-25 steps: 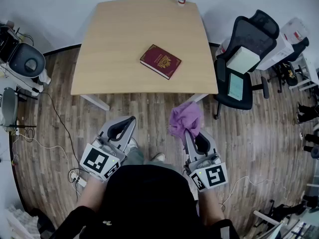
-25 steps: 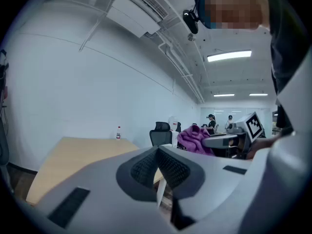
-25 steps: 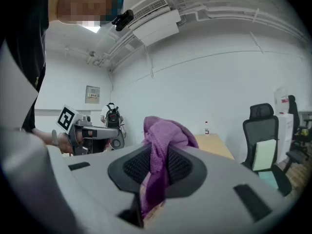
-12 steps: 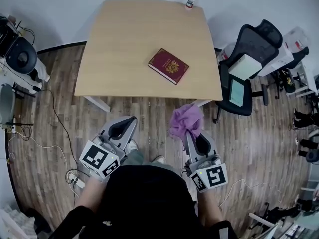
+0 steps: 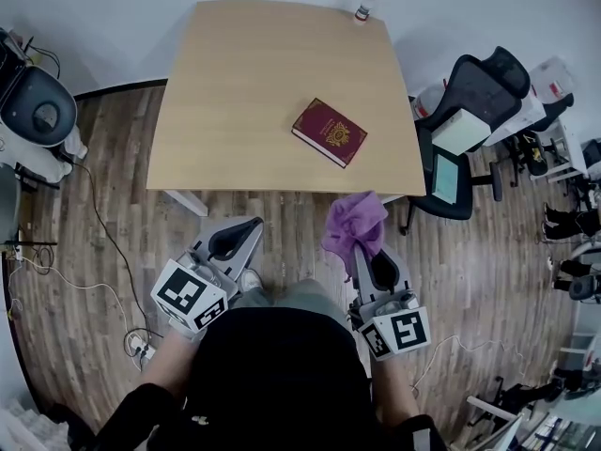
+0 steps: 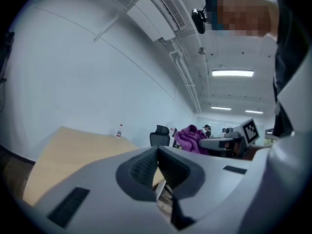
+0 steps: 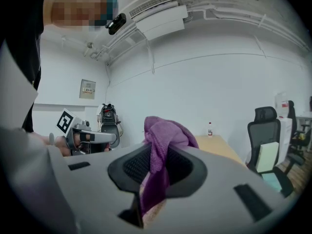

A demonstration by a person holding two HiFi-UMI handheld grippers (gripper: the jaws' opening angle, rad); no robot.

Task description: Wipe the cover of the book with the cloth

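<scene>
A dark red book with a gold emblem lies flat on the wooden table, toward its front right. My right gripper is shut on a purple cloth, which bunches up above the jaws. It hovers over the floor just in front of the table's near edge. My left gripper is shut with nothing between its jaws, and it hangs over the floor to the left of the right one.
A small bottle stands at the table's far right corner. A black office chair with a box on its seat stands right of the table. Equipment and cables sit on the floor at the left.
The view has shifted, so the table and book sit lower and further right in the frame. Both grippers are slightly nearer the table edge, the right one still holding the cloth.
</scene>
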